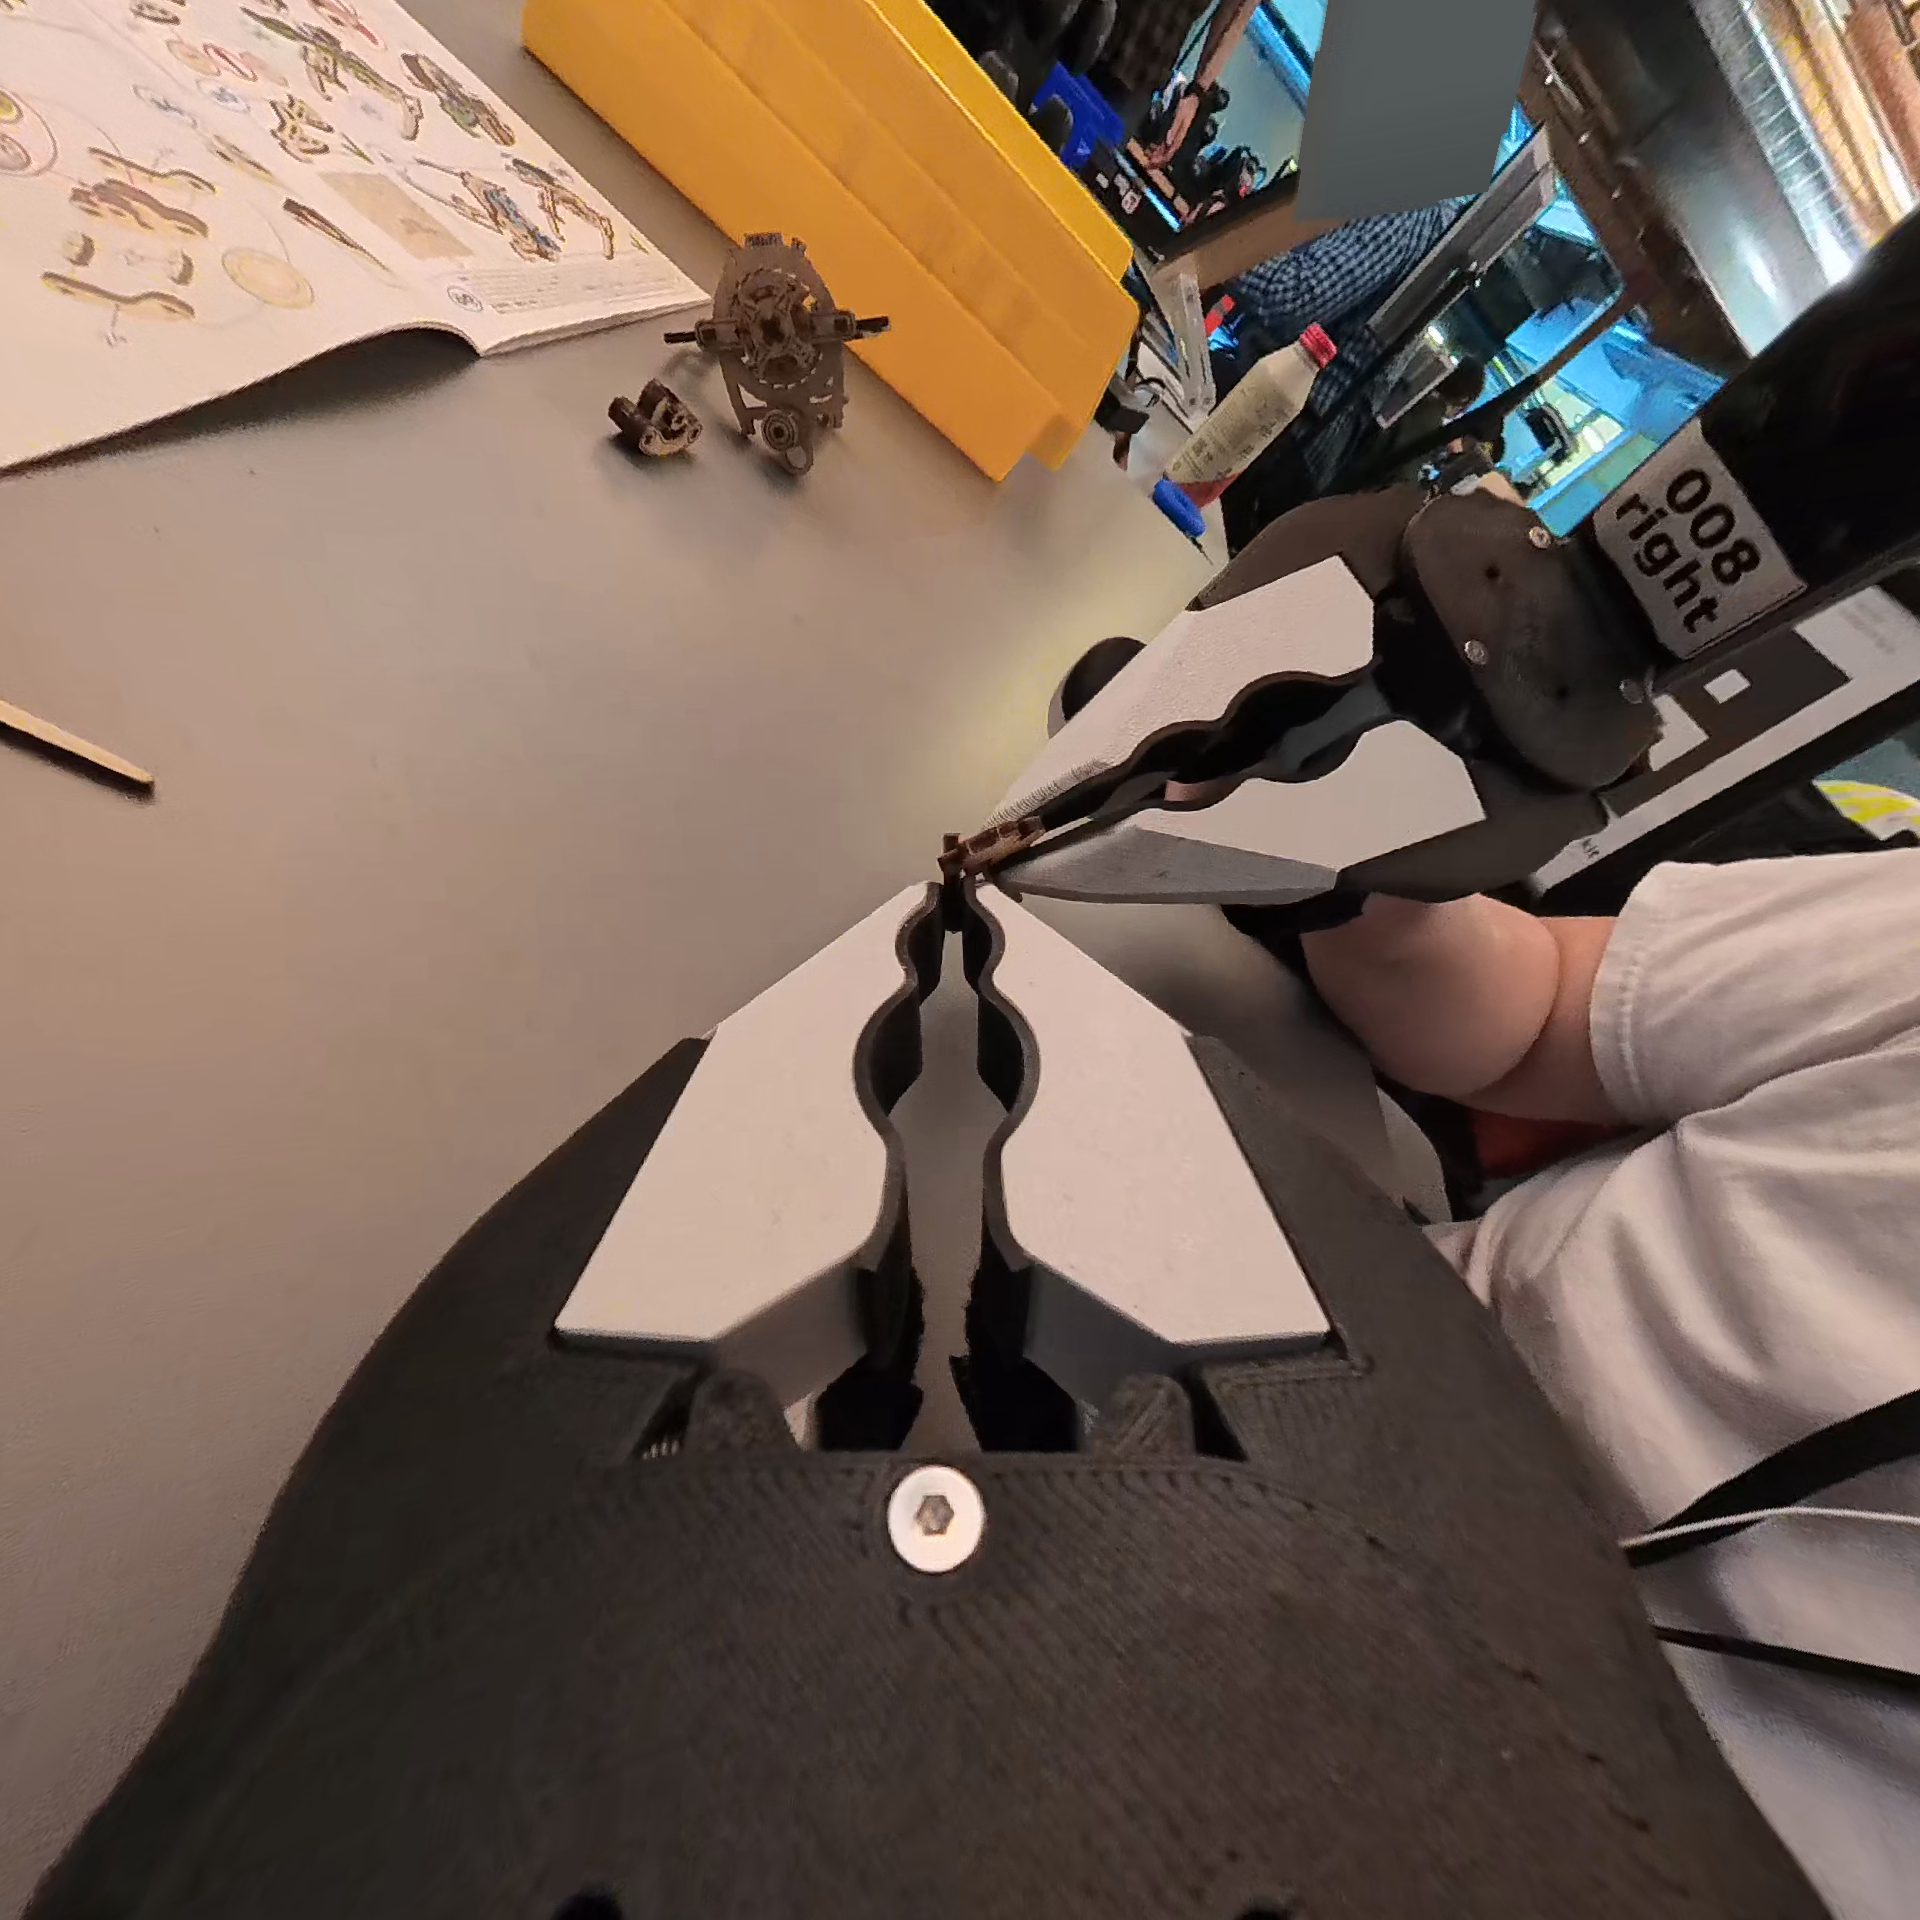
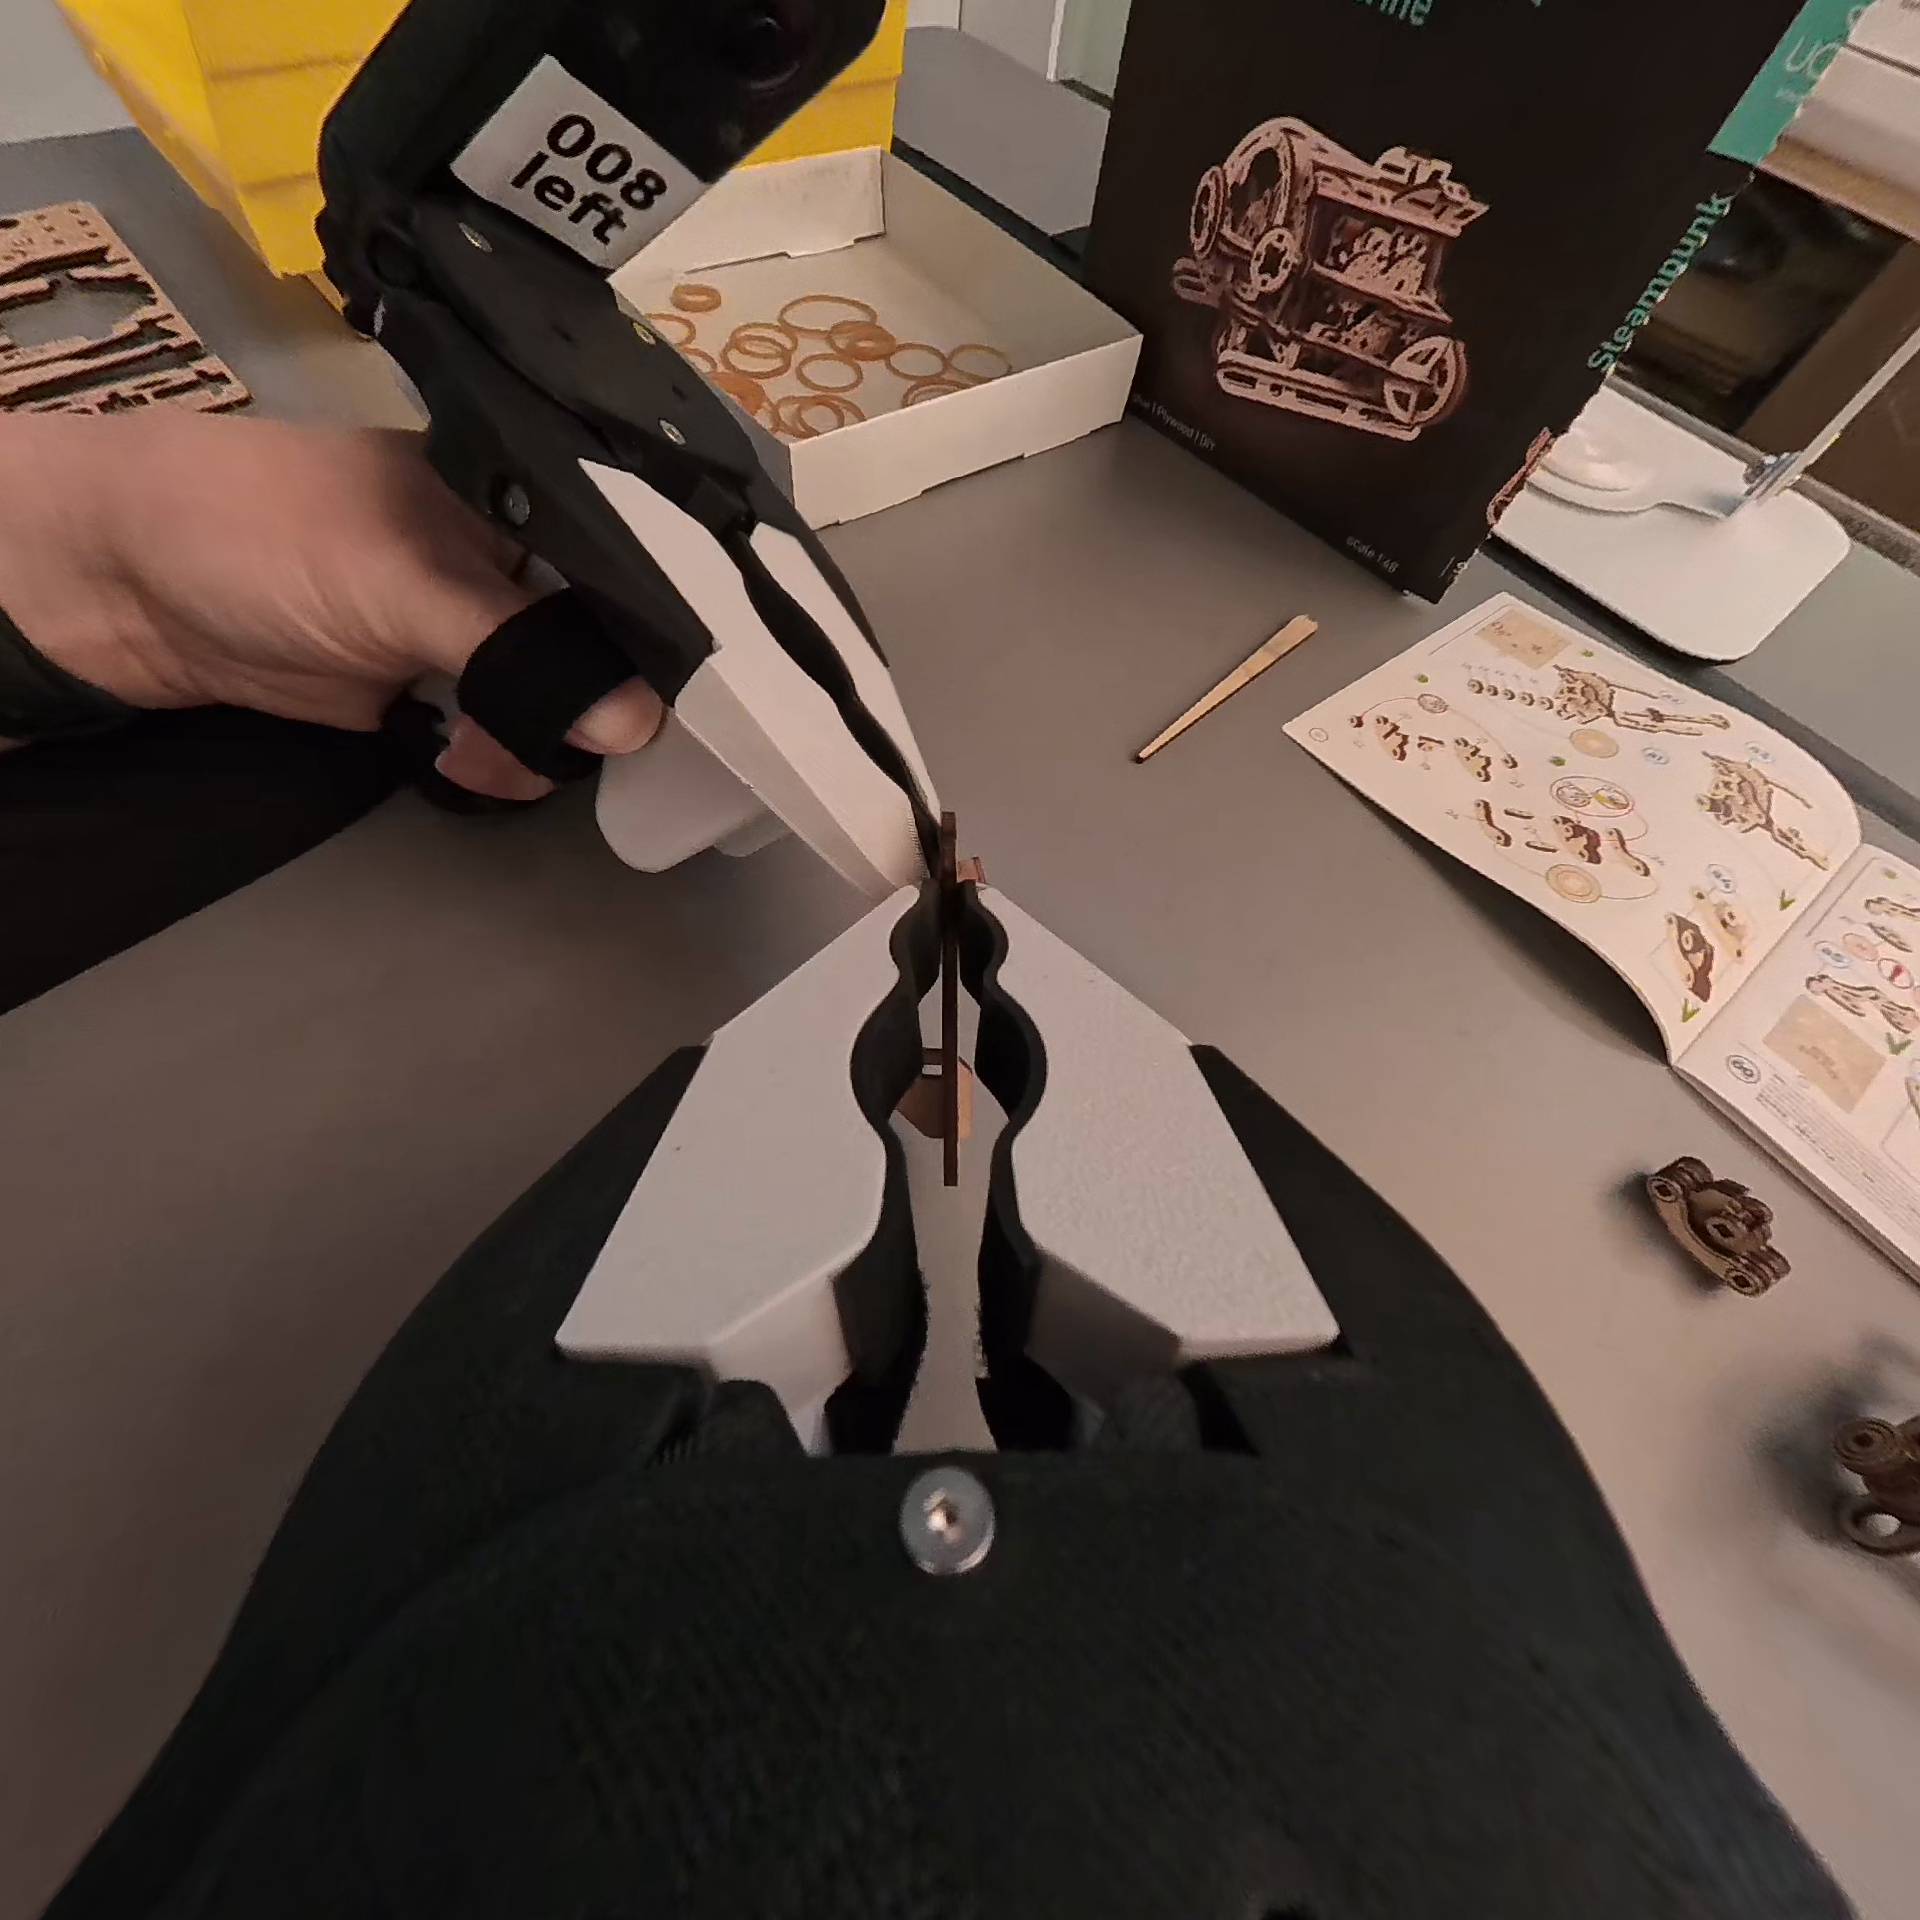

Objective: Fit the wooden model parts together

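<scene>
Grey table (image 2: 1195, 499) carries the booklet (image 2: 1558, 831); left of it, both grippers meet. Right gripper (image 2: 948, 902) pinches a thin wooden strip (image 2: 950, 1039); left gripper (image 1: 954, 896) pinches a small piece (image 1: 987, 847). Light, brittle plywood: grip flat faces near the joint.

Matt grey tabletop (image 2: 1247, 520) beneath two grippers of rough, layered black plastic. The right gripper (image 2: 948, 896), with smooth matt white fingers (image 2: 748, 1164) and a shiny metal screw (image 2: 945, 1525), pinches a thin dark laser-cut wooden part (image 2: 950, 997). Beyond its tip: a paper booklet (image 2: 1621, 831), a pale wooden stick (image 2: 1226, 691), a white cardboard tray (image 2: 1039, 384) of rubber bands (image 2: 831, 364).
</scene>
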Motion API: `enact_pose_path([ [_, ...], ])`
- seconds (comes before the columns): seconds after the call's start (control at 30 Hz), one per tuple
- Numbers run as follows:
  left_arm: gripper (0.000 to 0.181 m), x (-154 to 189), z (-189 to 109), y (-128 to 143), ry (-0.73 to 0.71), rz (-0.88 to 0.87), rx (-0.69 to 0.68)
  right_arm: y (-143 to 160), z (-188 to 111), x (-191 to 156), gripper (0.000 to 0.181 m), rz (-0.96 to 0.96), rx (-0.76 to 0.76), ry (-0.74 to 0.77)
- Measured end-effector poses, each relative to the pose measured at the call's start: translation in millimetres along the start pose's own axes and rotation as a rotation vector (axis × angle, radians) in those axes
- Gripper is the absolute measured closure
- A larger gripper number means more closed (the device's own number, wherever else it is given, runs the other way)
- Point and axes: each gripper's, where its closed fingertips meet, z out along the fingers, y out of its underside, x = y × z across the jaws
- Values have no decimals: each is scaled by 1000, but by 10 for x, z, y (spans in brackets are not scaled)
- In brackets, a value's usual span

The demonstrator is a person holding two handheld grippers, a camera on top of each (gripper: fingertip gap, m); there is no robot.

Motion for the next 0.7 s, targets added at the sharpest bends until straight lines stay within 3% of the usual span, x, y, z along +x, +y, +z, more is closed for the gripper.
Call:
enact_pose_path([
  [0.4,181,28,-8,-2,17,2,8,-1,-24,5,178,-13,13,-4],
  [0.6,181,70,-3,-89,32,23,69,-86,-86,21,178,-7,72,0],
  [0.7,181,77,-19,-102,43,15,75,-278,-242,89,179,-27,183,45],
])
